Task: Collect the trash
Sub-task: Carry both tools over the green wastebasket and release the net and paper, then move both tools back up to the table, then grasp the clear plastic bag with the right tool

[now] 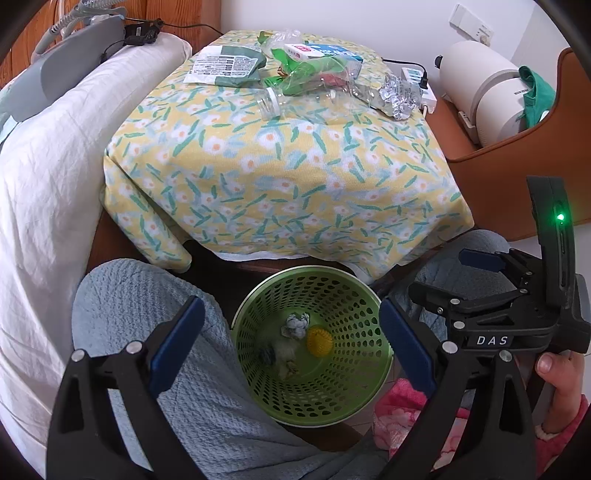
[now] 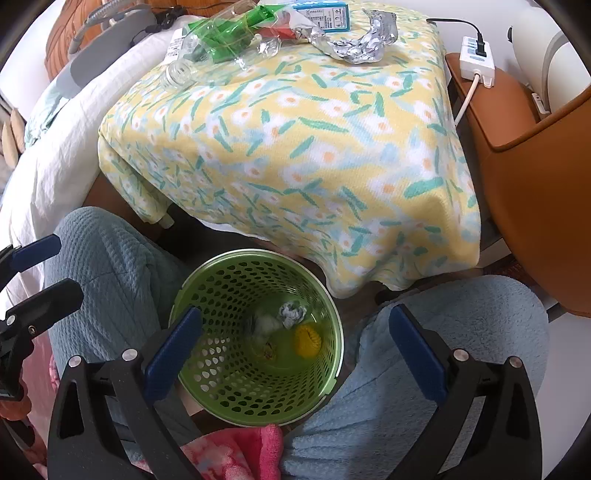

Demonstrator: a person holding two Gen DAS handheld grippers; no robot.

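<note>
A green perforated bin [image 1: 365, 402] [image 2: 221, 391] stands on the floor between the person's knees, holding a crumpled paper ball [image 1: 295, 325] [image 2: 293, 314], a yellow ball [image 1: 320, 341] [image 2: 307, 341] and other scraps. My left gripper [image 1: 291, 345] is open and empty above the bin. My right gripper [image 2: 295, 349] is open and empty above the bin too; it also shows in the left wrist view [image 1: 458, 271]. Trash lies at the far end of the flowered table [image 1: 280, 166] [image 2: 303, 147]: a clear plastic bottle [image 1: 273, 103] [image 2: 181, 72], green wrappers [image 1: 306, 70] [image 2: 229, 35], crumpled foil [image 1: 395, 98] [image 2: 354, 46], a green-white packet [image 1: 225, 68], a blue carton [image 2: 325, 14].
A bed with white bedding [image 1: 48, 155] lies left of the table. A brown side unit [image 1: 491, 147] [image 2: 517, 118] on the right holds a white power strip [image 2: 476, 61] and a white cylinder appliance [image 1: 480, 88]. The person's blue-clad knees [image 1: 147, 302] [image 2: 461, 332] flank the bin.
</note>
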